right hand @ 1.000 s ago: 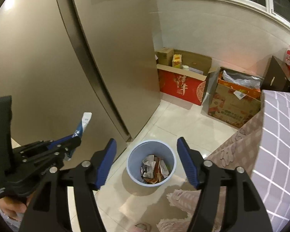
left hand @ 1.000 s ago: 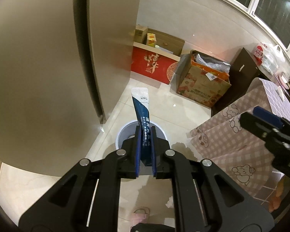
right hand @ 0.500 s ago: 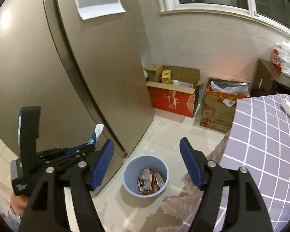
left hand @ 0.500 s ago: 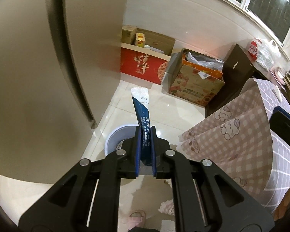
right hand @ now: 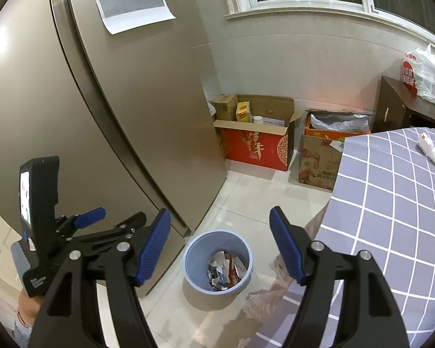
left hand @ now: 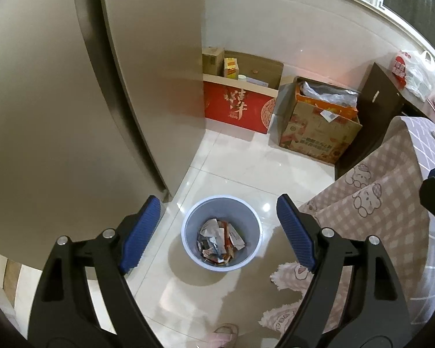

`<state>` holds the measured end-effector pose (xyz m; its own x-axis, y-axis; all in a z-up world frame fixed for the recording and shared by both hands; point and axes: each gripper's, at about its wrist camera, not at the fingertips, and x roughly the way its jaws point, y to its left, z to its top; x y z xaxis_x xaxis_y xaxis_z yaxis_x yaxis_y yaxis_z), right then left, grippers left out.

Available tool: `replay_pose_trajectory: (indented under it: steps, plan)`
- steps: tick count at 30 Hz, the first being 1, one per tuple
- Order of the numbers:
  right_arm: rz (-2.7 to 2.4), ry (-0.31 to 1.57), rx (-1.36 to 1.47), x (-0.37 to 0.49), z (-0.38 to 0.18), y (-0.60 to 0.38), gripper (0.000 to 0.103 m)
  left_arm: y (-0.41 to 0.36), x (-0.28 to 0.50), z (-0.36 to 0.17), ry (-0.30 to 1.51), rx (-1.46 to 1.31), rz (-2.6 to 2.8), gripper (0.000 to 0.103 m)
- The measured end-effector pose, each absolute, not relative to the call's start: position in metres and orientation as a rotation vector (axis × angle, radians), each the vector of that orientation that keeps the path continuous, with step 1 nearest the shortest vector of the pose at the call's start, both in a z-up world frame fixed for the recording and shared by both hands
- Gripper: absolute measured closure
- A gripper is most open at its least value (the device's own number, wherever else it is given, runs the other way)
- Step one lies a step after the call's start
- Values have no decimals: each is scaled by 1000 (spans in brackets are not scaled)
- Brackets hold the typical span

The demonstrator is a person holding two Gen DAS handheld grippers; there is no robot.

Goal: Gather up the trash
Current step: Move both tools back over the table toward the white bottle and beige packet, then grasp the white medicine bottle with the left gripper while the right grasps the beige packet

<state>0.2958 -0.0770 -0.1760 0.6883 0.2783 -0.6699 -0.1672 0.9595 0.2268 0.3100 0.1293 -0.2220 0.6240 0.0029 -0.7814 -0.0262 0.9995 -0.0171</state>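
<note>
Left wrist view: the big brown fridge (left hand: 72, 101) stands to the left of the left claw (left hand: 217, 227). This claw is spread wide with nothing in it. Right between its blue fingers (left hand: 140, 233), down on the floor, sits the round bin (left hand: 221, 232) full of trash (left hand: 220, 242). To the right of the claw hangs the pink bear cloth (left hand: 371, 211).

Right wrist view: the right claw (right hand: 219, 250) is spread wide too and holds nothing. The bin (right hand: 217, 262) sits low between its fingers. A white tube (right hand: 427, 148) lies on the checked table (right hand: 391, 203), far to its right.
</note>
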Motion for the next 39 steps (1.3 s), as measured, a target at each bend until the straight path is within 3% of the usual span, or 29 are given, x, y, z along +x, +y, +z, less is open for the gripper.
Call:
replay_pose_trajectory:
  steps: [18, 27, 39]
  plan:
    - [213, 692, 167, 239, -117, -129, 32, 77, 255, -145, 785, -23, -43, 22]
    - [94, 670, 151, 214, -105, -226, 29, -28, 245, -123, 787, 17, -186, 21]
    - [-149, 799, 173, 218, -150, -391, 29, -188, 279, -143, 877, 133, -370, 20]
